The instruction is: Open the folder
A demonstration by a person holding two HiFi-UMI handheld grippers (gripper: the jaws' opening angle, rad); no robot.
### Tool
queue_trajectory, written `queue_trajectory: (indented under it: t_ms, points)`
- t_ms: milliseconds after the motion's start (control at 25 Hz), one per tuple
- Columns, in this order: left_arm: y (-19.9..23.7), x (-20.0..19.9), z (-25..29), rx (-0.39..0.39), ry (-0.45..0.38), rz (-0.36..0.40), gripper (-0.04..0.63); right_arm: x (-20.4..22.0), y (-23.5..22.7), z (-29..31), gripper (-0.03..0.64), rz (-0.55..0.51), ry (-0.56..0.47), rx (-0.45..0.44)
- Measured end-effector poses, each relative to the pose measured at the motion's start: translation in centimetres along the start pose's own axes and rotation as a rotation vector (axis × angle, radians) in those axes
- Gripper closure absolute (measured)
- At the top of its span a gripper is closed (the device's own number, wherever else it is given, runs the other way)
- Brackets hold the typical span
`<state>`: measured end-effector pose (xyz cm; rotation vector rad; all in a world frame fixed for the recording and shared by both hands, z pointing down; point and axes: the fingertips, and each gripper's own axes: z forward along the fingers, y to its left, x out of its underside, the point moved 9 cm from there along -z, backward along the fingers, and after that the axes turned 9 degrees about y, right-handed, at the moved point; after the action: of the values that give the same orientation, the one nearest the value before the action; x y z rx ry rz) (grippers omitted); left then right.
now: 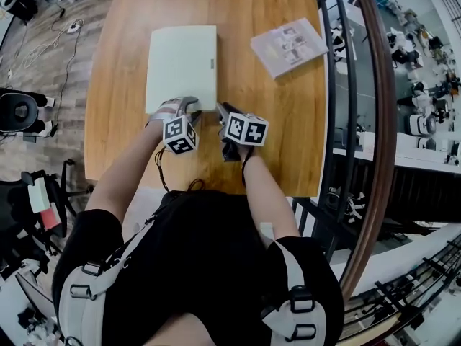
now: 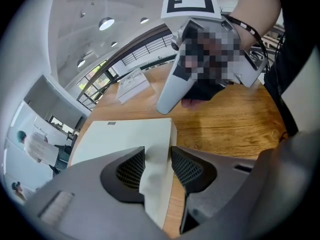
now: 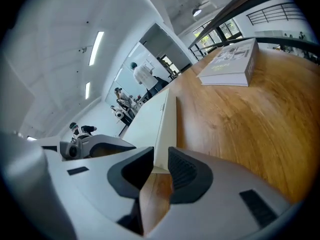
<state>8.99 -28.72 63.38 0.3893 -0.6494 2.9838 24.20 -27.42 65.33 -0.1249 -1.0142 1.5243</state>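
While left tool (image 2: 158,166) and right tool (image 3: 161,171) gape at folder (image 1: 181,67); wooden table (image 1: 277,125), book (image 1: 288,45), railing (image 1: 346,85)

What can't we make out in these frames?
- Head view: jaws of left tool and right tool, hidden under the tools themselves; folder label too small to read.
- Left gripper view: right tool partly mosaic-blurred; unclear whether the pads press the folder corner between them.
- Right gripper view: folder top seen nearly edge-on; book print too small.
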Motion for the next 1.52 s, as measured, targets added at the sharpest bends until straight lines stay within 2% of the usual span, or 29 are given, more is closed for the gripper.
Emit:
queue_trajectory:
  t_ms: [240,440,560,720,800,1200,1520]
  points:
    - [0.2,0.6,0.2,0.041,-0.023,-0.027,0.436,0.2,0.1,1.2,0.541,-0.025,0.039,-0.005]
    - [1.0,0.7,0.1,0.112,-0.052,-0.090,0.446,0.4,-1.0,1.1,0.516,0.080,0.013,-0.074]
    - [1.3,1.1,0.1,0.166,-0.088,-0.167,0.456,0.4,-1.2,1.1,0.509,0.087,0.017,-0.076]
    - [1.6,1.9,-0.1,0.243,-0.179,-0.326,0.483,0.5,-1.3,1.1,0.502,0.080,0.025,-0.068]
    - [1.7,2.2,-0.4,0.262,-0.208,-0.382,0.497,0.5,-1.2,1.1,0.502,0.078,0.027,-0.061]
    - [2.3,2.6,-2.0,0.259,-0.301,-0.476,0.545,-0.1,-0.3,1.2,0.500,-0.041,0.080,0.047]
    - [2.7,2.8,-4.0,0.174,-0.376,-0.523,0.565,-0.3,0.2,1.1,0.500,-0.100,0.110,0.111]
